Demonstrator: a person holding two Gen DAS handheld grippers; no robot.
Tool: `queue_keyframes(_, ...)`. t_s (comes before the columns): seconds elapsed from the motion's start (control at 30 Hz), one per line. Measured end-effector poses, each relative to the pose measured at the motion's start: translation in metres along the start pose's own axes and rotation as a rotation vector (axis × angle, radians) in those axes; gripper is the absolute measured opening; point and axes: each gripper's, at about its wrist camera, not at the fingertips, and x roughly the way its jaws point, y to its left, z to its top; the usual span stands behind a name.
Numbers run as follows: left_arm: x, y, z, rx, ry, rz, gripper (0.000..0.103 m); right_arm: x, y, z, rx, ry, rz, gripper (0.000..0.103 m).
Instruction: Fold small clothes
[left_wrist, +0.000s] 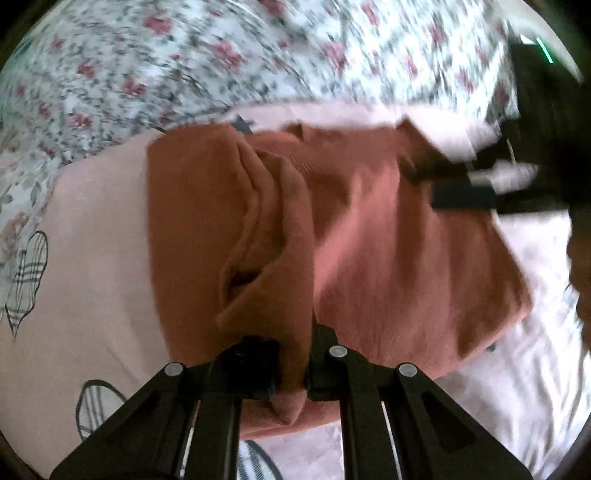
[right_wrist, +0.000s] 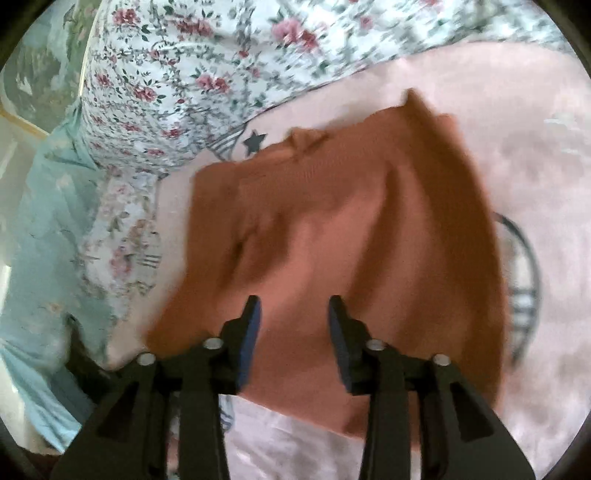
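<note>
Your left gripper (left_wrist: 290, 363) is clamped on a bunched fold of the rust top (left_wrist: 388, 240); your right gripper (right_wrist: 293, 325) hangs over it, jaws apart, holding nothing. The top lies mid pink sheet (right_wrist: 535, 110), below the floral bedding (right_wrist: 177, 74). One side looks folded in; rest still loose, so fold seems roughly halfway.

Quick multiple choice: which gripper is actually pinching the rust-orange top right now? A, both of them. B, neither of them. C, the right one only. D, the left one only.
D: the left gripper is shut on a fold of the rust-orange top, while the right gripper has its jaws apart above the cloth, pinching nothing.
</note>
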Motion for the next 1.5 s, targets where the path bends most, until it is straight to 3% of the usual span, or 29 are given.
queue_keyframes(0.07, 0.003, 0.0, 0.0, 0.002, 0.0, 0.001, 0.008, 0.017, 0.006, 0.013, -0.01, 0.024, 0.039, 0.063)
queue_keyframes(0.2, -0.001, 0.007, -0.001, -0.005, -0.007, -0.012, 0.008, 0.064, 0.024, 0.041, -0.034, 0.09, 0.096, 0.063)
queue_keyframes(0.33, -0.002, 0.005, -0.002, 0.022, -0.002, -0.003, 0.008, 0.115, 0.049, 0.051, -0.1, 0.162, 0.077, 0.061)
queue_keyframes(0.37, -0.003, 0.005, -0.002, 0.025, 0.002, -0.001, 0.008, 0.125, 0.056, 0.052, -0.129, 0.177, 0.056, 0.034)
queue_keyframes(0.4, -0.005, 0.005, -0.001, 0.026, 0.007, -0.002, 0.008, 0.131, 0.064, 0.052, -0.158, 0.195, 0.038, 0.014)
queue_keyframes(0.5, -0.016, 0.006, 0.006, 0.02, 0.0, -0.031, 0.008, 0.111, 0.079, 0.053, -0.238, 0.156, 0.046, 0.014)
queue_keyframes(0.63, -0.036, -0.007, 0.021, -0.004, -0.022, -0.205, 0.008, 0.055, 0.07, 0.06, -0.305, 0.099, 0.036, 0.013)
queue_keyframes(0.73, -0.033, -0.031, 0.035, -0.014, -0.011, -0.349, 0.009, 0.014, 0.034, 0.069, -0.283, 0.07, -0.018, 0.013)
queue_keyframes(0.83, -0.018, -0.062, 0.039, 0.002, 0.023, -0.42, 0.009, -0.005, -0.006, 0.073, -0.242, 0.061, -0.092, 0.013)
queue_keyframes(1.0, 0.015, -0.098, 0.031, 0.05, 0.115, -0.435, 0.009, -0.002, -0.06, 0.069, -0.187, 0.067, -0.177, 0.013)
queue_keyframes(1.1, 0.023, -0.096, 0.024, 0.055, 0.158, -0.437, 0.011, 0.007, -0.072, 0.065, -0.175, 0.053, -0.183, 0.013)
queue_keyframes(1.3, 0.001, -0.055, 0.006, -0.014, 0.185, -0.454, 0.017, 0.003, -0.065, 0.061, -0.206, 0.001, -0.221, 0.014)
queue_keyframes(1.5, -0.02, 0.015, -0.013, -0.143, 0.176, -0.358, 0.021, -0.016, -0.072, 0.051, -0.159, -0.025, -0.238, 0.016)
